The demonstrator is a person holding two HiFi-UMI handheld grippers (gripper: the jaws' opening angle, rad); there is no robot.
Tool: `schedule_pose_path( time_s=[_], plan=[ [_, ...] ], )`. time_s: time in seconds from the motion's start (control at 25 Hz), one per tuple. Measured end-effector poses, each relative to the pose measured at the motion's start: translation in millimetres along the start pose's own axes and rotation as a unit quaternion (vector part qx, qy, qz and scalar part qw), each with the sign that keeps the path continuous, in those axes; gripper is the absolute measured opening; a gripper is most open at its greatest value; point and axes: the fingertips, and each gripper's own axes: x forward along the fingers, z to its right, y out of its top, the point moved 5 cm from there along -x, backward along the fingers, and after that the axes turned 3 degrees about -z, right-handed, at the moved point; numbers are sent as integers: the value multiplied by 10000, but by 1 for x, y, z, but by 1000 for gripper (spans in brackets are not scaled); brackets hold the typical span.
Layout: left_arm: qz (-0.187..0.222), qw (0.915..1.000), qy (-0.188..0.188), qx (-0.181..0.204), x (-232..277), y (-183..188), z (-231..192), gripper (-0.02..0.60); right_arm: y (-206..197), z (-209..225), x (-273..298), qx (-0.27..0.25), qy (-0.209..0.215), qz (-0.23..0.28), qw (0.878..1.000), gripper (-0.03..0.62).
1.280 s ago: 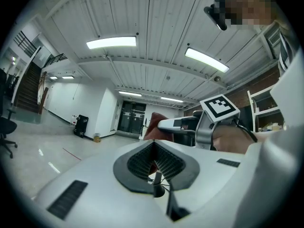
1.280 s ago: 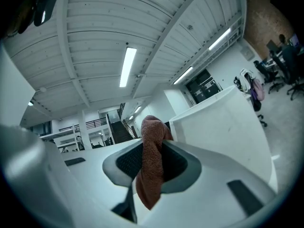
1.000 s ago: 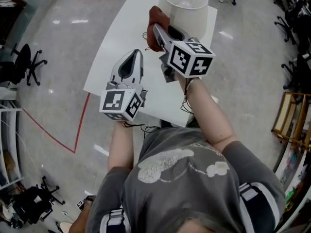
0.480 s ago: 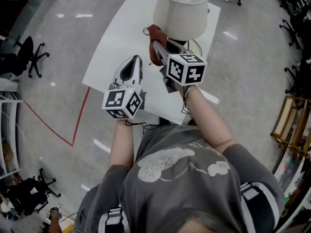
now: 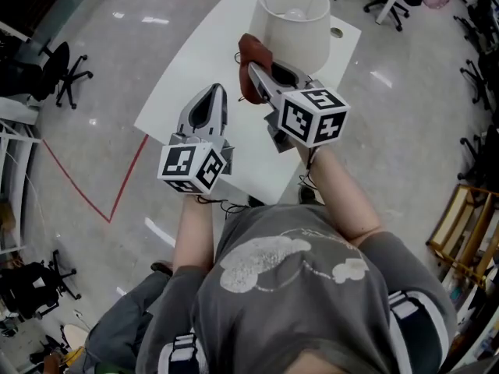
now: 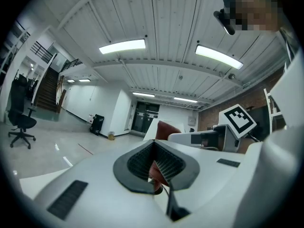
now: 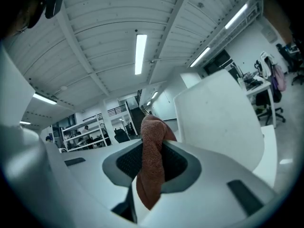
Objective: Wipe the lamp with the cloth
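A lamp with a white shade point(image 5: 295, 23) stands at the far end of a white table point(image 5: 195, 61). My right gripper point(image 5: 254, 70) is shut on a reddish-brown cloth point(image 5: 251, 51), which is held against the left side of the shade. In the right gripper view the cloth point(image 7: 152, 160) hangs pinched between the jaws of the right gripper point(image 7: 153, 148), with the shade point(image 7: 218, 113) close at the right. My left gripper point(image 5: 214, 93) hovers over the table to the left, shut and empty. The left gripper view shows the left gripper point(image 6: 154, 145) with the cloth point(image 6: 167, 128) beyond it.
A dark cable point(image 5: 234, 56) lies on the table near the lamp's base, and a round hole point(image 5: 337, 32) sits at the table's far right. Office chairs point(image 5: 66, 72) stand on the grey floor at the left, and a red tape line point(image 5: 86, 201) crosses it.
The right gripper has slid the cloth down the left side of the shade, from near its top edge to lower on it. The left gripper has hardly moved.
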Motion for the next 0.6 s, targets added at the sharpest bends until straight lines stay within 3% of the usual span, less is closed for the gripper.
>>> schedule_pose_path(
  time_s=[0.32, 0.6],
  plan=[
    [393, 9990, 81, 210, 18, 32, 35, 8, 55, 12, -17, -41, 398, 291, 9988, 91],
    [358, 9985, 381, 152, 16, 20, 43, 8, 46, 29, -20, 68, 520, 90, 9986, 91]
  ],
)
